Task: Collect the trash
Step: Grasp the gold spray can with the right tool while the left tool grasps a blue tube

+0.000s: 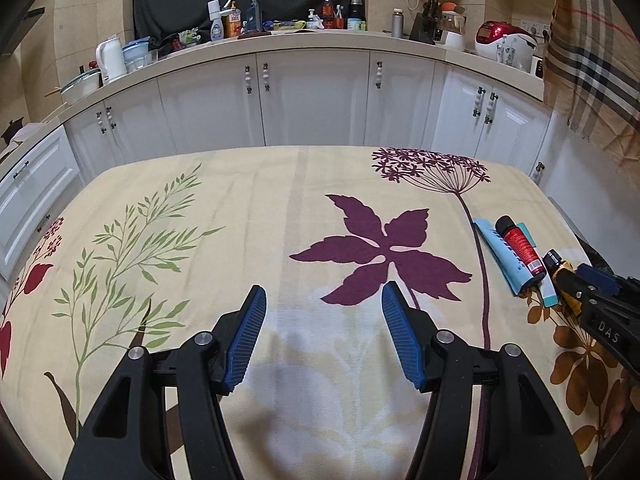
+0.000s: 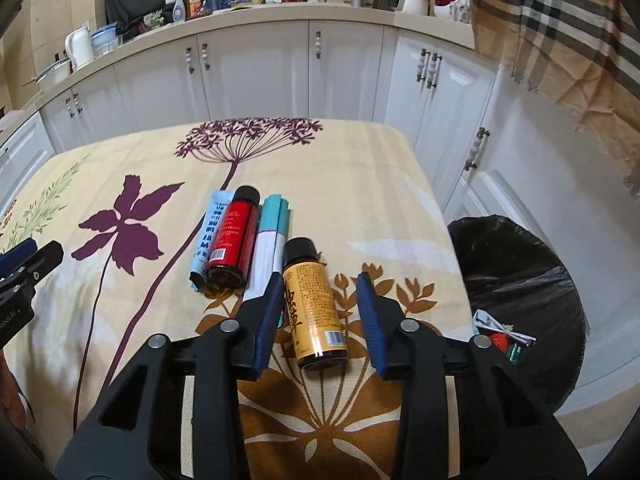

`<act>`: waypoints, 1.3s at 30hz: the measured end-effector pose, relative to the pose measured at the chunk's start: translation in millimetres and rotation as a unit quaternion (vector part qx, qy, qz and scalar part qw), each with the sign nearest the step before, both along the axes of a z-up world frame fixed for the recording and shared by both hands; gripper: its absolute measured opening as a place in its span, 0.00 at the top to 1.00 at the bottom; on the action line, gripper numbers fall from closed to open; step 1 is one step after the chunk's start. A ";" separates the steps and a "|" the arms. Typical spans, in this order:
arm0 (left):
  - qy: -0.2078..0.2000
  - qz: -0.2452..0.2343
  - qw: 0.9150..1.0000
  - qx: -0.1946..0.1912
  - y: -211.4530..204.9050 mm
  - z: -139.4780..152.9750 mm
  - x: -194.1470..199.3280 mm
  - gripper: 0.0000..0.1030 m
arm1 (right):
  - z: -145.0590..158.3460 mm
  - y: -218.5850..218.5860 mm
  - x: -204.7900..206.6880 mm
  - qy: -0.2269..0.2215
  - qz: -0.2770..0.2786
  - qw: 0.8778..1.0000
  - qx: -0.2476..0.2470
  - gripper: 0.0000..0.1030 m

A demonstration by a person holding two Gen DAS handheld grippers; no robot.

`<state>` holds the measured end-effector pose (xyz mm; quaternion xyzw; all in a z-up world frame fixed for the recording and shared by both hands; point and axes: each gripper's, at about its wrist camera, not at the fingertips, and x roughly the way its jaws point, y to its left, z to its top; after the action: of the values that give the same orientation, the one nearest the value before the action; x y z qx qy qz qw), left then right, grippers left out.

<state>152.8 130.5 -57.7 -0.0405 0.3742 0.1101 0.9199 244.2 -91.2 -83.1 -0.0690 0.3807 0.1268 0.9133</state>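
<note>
The worktop [image 2: 360,168] under me was a table spread with a cream cloth printed in purple and ochre flowers, standing in a kitchen of white cupboards. Nearest to me, my right hand-held gripper [image 2: 320,312] straddled the yellow bottle [image 2: 314,308], which lay on its side on the cloth with its black cap pointing away from me. The blue pads stood at a middling width either side of it; the left pad looked to be touching or nearly so, the right one had a clear gap, so I did not yet have it held. I had lined up along its length, I think, so the pads would close across the round body. Just beyond lay a red bottle [image 2: 230,236], side by side with a pale blue tube [image 2: 208,228] and a white and teal carton [image 2: 268,244], all close together. To my right, below the table edge, the black-lined bin [image 2: 516,264] already had scraps in it, handy for the drop. My left hand-held gripper [image 1: 324,332] hung wide over bare cloth, empty, well away from the trash
</note>
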 end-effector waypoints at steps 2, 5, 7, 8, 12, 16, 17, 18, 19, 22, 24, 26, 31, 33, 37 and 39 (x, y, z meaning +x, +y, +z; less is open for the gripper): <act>0.000 -0.004 1.000 0.000 -3.2 0.0 1.2 0.43 | -1.6 1.7 1.0 0.006 0.006 1.000 0.000 0.76; 0.001 -0.010 1.000 -0.003 -9.0 0.1 3.6 0.43 | -1.8 1.9 0.4 0.007 0.009 1.000 0.002 0.76; 0.001 -0.016 1.000 -0.005 -14.6 0.7 5.8 0.43 | -0.8 -0.4 -1.2 0.004 0.008 1.000 0.006 0.76; 0.000 -0.019 1.000 -0.006 -17.8 1.1 7.4 0.43 | 0.0 -2.1 -1.6 0.002 0.006 1.000 0.009 0.76; 0.002 -0.036 0.999 -0.010 -34.1 1.4 17.3 0.43 | 3.1 -12.6 -4.7 -0.005 -0.004 1.000 0.017 0.77; 0.003 -0.051 0.999 -0.010 -51.8 1.4 29.5 0.43 | 7.8 -24.8 -7.4 -0.013 -0.013 1.000 0.025 0.77; 0.004 -0.055 0.998 -0.010 -55.7 0.9 32.8 0.43 | 9.2 -26.9 -7.9 -0.016 -0.015 0.999 0.027 0.77; 0.006 -0.059 0.998 -0.012 -60.2 0.0 37.0 0.43 | 10.5 -29.7 -8.3 -0.018 -0.017 0.999 0.028 0.77; 0.008 -0.062 0.998 -0.014 -62.5 -0.6 39.3 0.43 | 12.4 -33.8 -8.6 -0.021 -0.021 0.999 0.029 0.77; 0.012 -0.069 0.997 -0.017 -72.6 -2.7 49.7 0.43 | 16.2 -42.9 -8.4 -0.027 -0.028 0.999 0.033 0.77; 0.012 -0.072 0.997 -0.016 -78.2 -2.5 56.5 0.43 | 18.4 -48.8 -8.8 -0.031 -0.033 0.998 0.035 0.77; 0.012 -0.074 0.997 -0.016 -83.1 -2.5 62.6 0.43 | 20.2 -54.3 -8.3 -0.035 -0.037 0.998 0.038 0.77; 0.019 -0.081 0.997 -0.009 -94.2 -5.5 76.7 0.43 | 21.9 -66.2 -7.4 -0.041 -0.045 0.997 0.047 0.77; 0.023 -0.082 0.996 -0.004 -98.0 -8.5 81.4 0.43 | 21.8 -70.1 -7.0 -0.042 -0.047 0.997 0.051 0.77; 0.039 -0.087 0.995 0.005 -103.0 -16.4 89.3 0.43 | 21.2 -75.4 -6.2 -0.042 -0.050 0.996 0.055 0.77; 0.050 -0.091 0.995 -0.002 -102.5 -19.7 91.7 0.43 | 20.8 -78.0 -6.0 -0.042 -0.052 0.996 0.058 0.77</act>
<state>244.5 28.0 -77.4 -0.0024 0.4217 0.0276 0.9063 238.2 -169.2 -62.3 -0.0011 0.3370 0.0977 0.9364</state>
